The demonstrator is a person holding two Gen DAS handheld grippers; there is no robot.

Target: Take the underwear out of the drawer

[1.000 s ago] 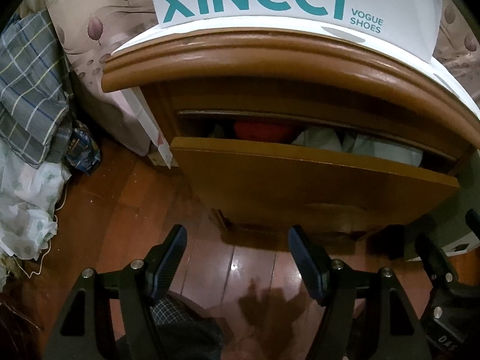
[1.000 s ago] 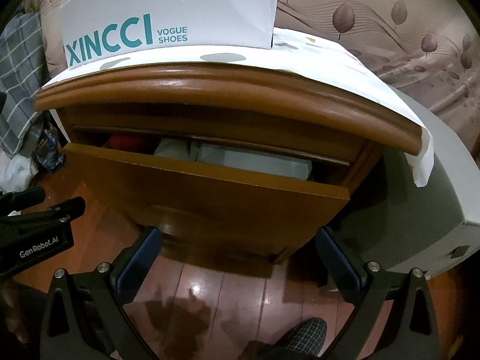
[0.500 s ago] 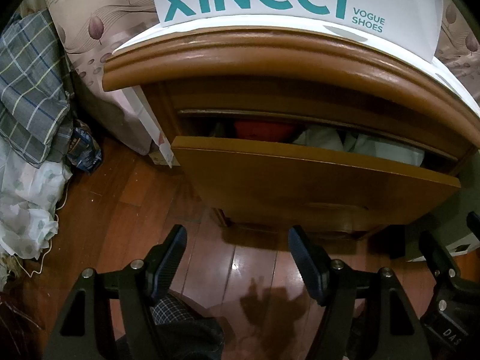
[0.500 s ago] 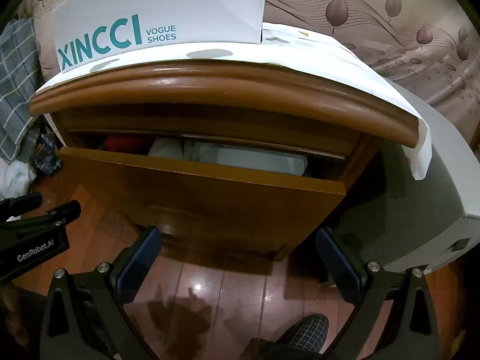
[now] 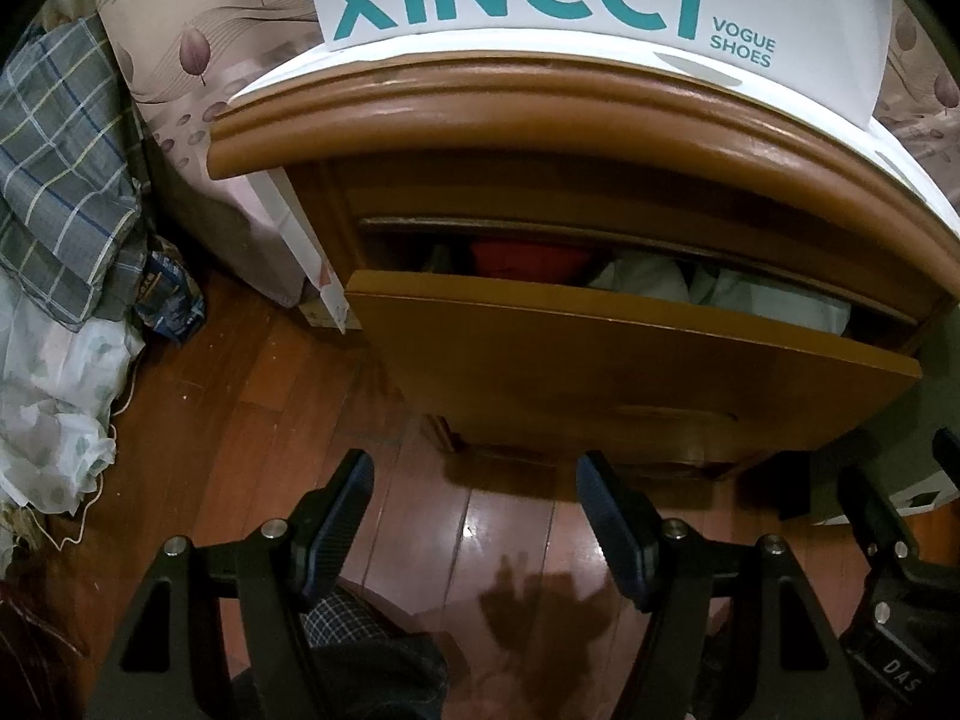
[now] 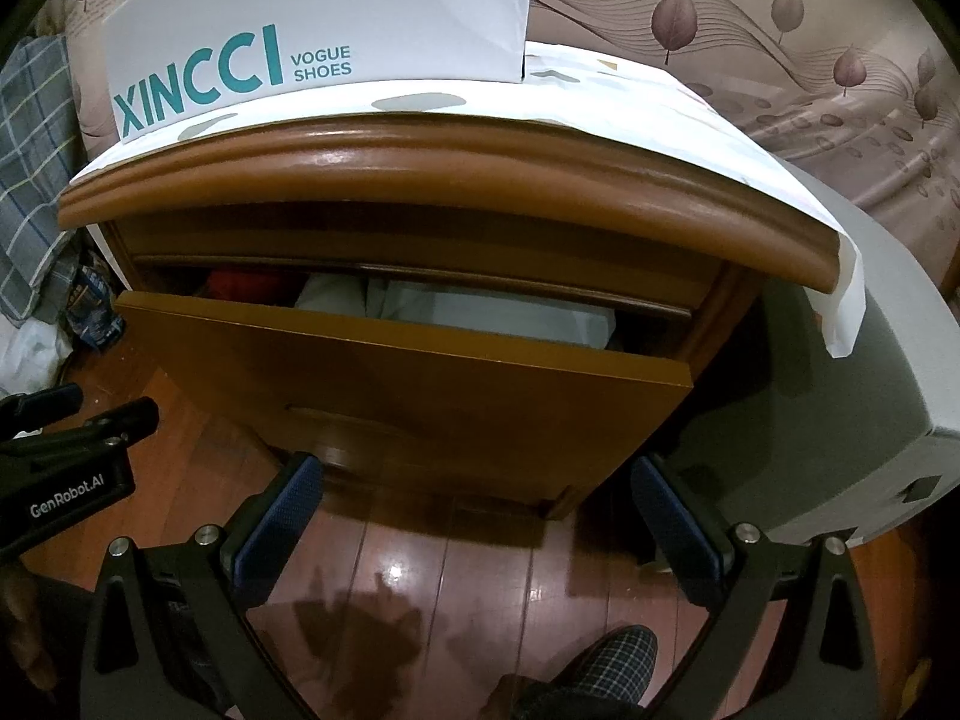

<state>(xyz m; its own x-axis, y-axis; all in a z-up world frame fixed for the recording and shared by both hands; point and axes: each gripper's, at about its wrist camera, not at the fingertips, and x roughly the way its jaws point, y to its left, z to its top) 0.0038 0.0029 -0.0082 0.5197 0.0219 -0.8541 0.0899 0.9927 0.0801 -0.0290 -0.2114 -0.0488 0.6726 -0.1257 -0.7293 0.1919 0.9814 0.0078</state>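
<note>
Left gripper (image 5: 471, 501) and right gripper (image 6: 477, 507): jaws apart, nothing between. Ahead of both, drawer (image 5: 630, 372) ajar. Inside, red (image 5: 528, 258) and white cloth (image 6: 480, 309).

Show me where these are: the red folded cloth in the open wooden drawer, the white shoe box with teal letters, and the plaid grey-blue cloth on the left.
red folded cloth (image 5: 522, 257), left wrist view, its top fold.
white shoe box (image 6: 384, 12), right wrist view, front face.
plaid grey-blue cloth (image 5: 54, 168), left wrist view, middle.

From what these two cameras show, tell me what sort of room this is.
Probably a bedroom: a brown wooden nightstand whose partly open drawer holds folded clothes, leaf-patterned bedding behind it, and a crumpled plaid garment beside it.
</note>
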